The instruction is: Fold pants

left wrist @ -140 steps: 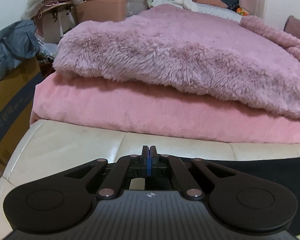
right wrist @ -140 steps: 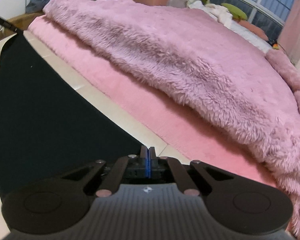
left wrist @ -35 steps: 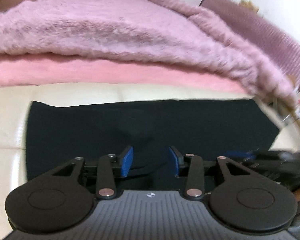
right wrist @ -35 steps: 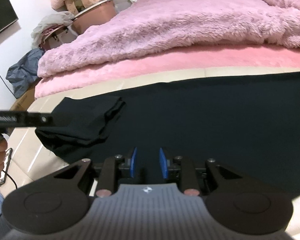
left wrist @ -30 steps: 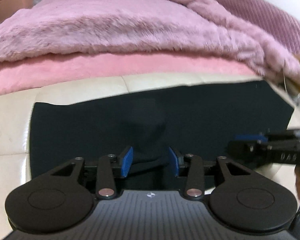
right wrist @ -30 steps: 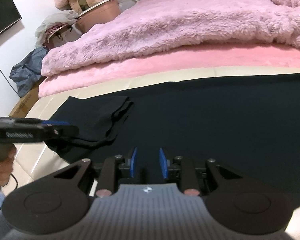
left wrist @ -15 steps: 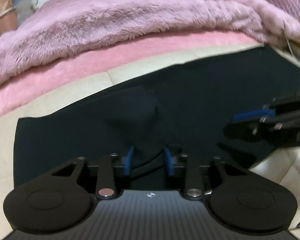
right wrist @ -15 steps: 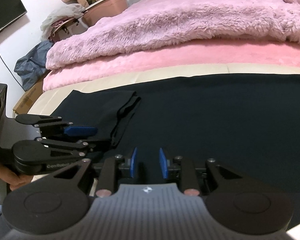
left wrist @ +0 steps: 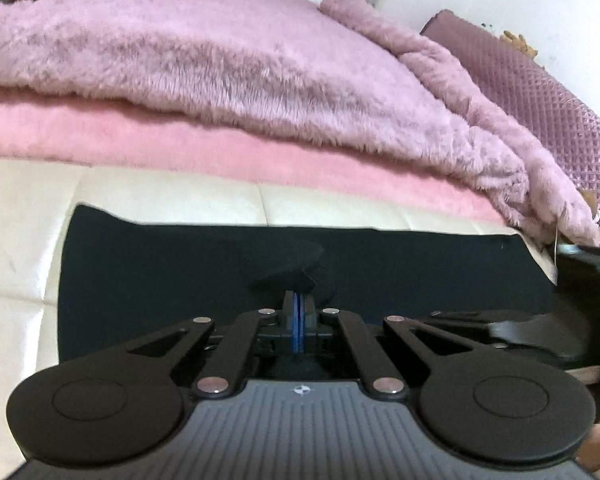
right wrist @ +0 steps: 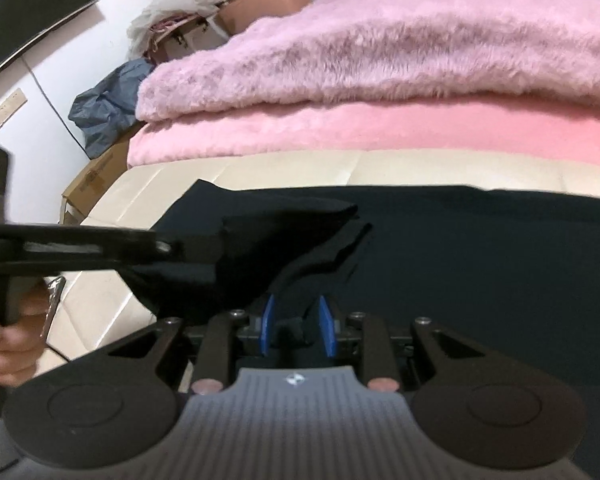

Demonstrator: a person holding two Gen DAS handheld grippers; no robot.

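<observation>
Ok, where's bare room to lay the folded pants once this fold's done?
Bare cream cushion lies left of the black pants, and a strip runs between them and the pink blanket. It is crowded by the left gripper and right gripper.

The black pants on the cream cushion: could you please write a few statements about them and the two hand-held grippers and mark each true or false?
1. The left hand-held gripper is shut on the black pants. True.
2. The right hand-held gripper is shut tight with nothing between its pads. False: its blue pads stand apart, with black cloth between them.
3. The pants lie on the fluffy pink blanket. False: they lie on the cream cushion, in front of the blanket.
4. Part of the pants is bunched up near the left hand-held gripper. True.
5. A dark screen hangs on the wall in the right wrist view. True.
</observation>
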